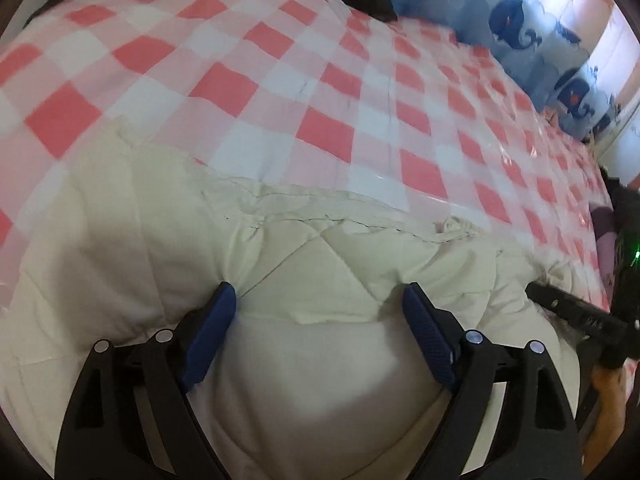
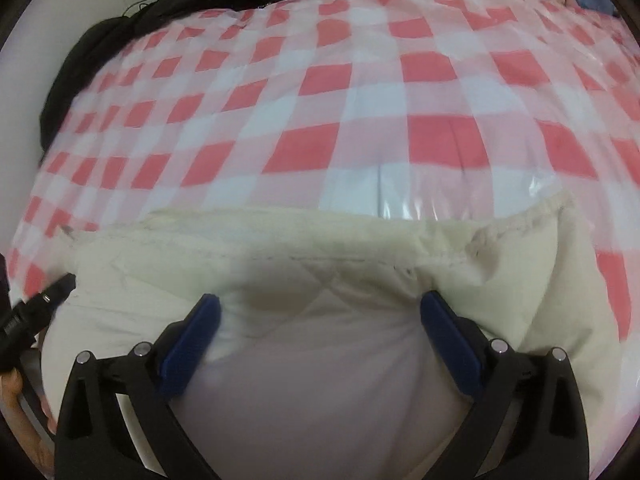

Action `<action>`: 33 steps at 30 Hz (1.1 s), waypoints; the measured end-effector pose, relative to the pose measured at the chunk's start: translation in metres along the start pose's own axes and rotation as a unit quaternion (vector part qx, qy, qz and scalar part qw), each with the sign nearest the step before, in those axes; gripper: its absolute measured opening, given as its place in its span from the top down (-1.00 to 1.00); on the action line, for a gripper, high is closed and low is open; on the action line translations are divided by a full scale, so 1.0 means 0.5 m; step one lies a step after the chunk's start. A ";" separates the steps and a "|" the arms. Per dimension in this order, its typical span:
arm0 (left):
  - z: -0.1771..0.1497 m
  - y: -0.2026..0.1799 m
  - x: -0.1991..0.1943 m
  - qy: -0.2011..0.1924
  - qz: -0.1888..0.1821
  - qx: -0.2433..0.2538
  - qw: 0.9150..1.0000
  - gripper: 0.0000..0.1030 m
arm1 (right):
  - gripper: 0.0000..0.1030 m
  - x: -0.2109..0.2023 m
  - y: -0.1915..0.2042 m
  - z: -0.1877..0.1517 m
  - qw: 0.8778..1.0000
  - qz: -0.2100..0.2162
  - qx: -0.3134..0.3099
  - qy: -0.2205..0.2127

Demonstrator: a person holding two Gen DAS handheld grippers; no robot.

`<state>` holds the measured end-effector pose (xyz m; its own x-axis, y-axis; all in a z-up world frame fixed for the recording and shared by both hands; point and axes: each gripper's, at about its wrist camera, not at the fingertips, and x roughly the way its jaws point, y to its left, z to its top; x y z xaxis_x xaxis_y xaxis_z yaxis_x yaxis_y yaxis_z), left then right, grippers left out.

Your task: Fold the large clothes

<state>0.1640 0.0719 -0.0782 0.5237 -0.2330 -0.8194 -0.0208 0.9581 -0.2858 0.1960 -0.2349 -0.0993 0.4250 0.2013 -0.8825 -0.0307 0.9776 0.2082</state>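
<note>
Cream quilted garment (image 1: 320,264), padded and puffy, stitched in a diamond pattern. Lying flat on the near part of the red-and-white checked cover (image 1: 280,92), bunched into soft ridges. Far edge a wrinkled seamed hem running across the checks, with a small knot or toggle of fabric near its right end in the left wrist view. Seen again in the right wrist view (image 2: 320,280), right corner puffed up over the cover.
</note>
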 end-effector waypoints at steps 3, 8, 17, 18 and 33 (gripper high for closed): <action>0.003 0.034 -0.073 -0.028 -0.030 -0.035 0.999 -0.57 | -0.86 -0.018 -0.016 0.009 1.000 0.021 0.012 0.018; -0.024 0.125 -0.056 -0.032 -0.038 -0.056 0.997 -0.58 | -0.86 -0.091 -0.068 -0.028 0.999 -0.002 0.023 -0.043; -0.073 0.119 -0.207 -0.094 -0.044 -0.053 0.993 -0.62 | -0.86 -0.171 -0.054 -0.068 0.997 0.024 0.016 -0.072; -0.086 0.127 -0.216 -0.102 -0.038 -0.052 0.993 -0.66 | -0.86 -0.208 -0.038 -0.087 0.996 0.023 0.001 -0.092; -0.189 0.200 -0.293 -0.052 -0.069 -0.099 0.991 -0.69 | -0.89 -0.273 -0.033 -0.251 0.993 0.063 -0.013 -0.100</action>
<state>0.0045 0.1862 -0.0336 0.6180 -0.3316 -0.7128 -0.1038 0.8643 -0.4921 0.0250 -0.2709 -0.0353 0.5875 0.3084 -0.7482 -0.1167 0.9472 0.2988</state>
